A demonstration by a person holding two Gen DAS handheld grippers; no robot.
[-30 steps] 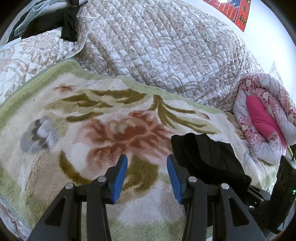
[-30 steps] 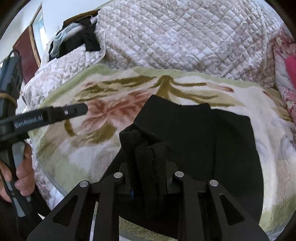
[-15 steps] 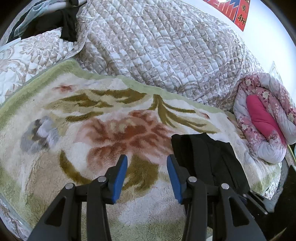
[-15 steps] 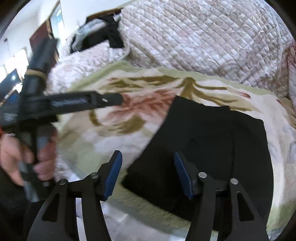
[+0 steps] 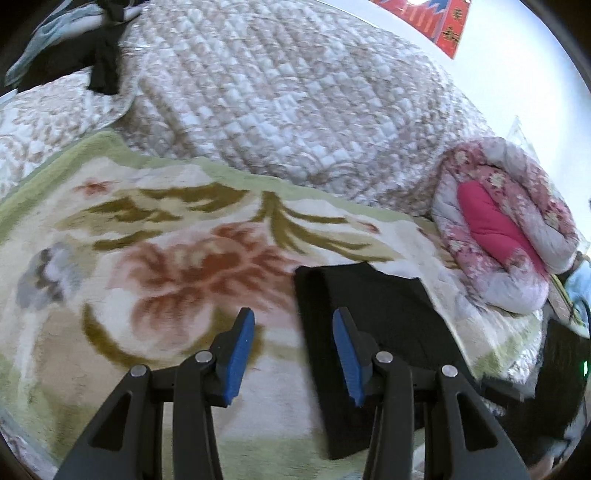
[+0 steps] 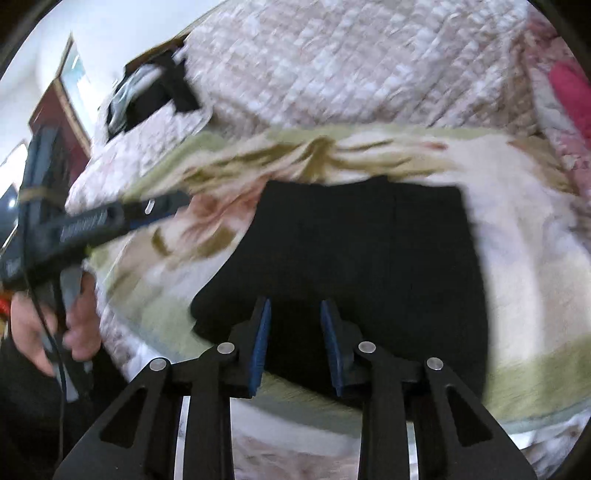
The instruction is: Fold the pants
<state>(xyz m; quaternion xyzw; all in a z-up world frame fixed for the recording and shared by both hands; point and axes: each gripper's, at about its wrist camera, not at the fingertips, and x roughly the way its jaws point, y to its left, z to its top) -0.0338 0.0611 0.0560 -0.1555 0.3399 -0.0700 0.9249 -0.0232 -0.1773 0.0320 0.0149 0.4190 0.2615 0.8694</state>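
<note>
2 claws, my left claw point(image 5: 293, 345) and right claw point(image 6: 295, 341), spread and empty; right's jaws just narrowed above the folded pants point(image 6: 369, 258); next, regrip an edge.

A bed fills the room's middle, spread with a plush blanket point(image 5: 155, 266) — cream with a green border, rust flowers and olive leaves. Behind it a quilt point(image 5: 295, 110) in beige and white lies heaped high. To the right a pink floral duvet point(image 5: 506, 236) is rolled up, its bright pink lining showing. At the far left corner dark and pale blue clothes point(image 5: 74, 48) are piled. The wall point(image 5: 517, 74) is white and brightly lit — a red poster point(image 5: 439, 18) hangs on it. In the right wrist view, blurred, a dark red frame point(image 6: 62, 110) stands by the left wall.
</note>
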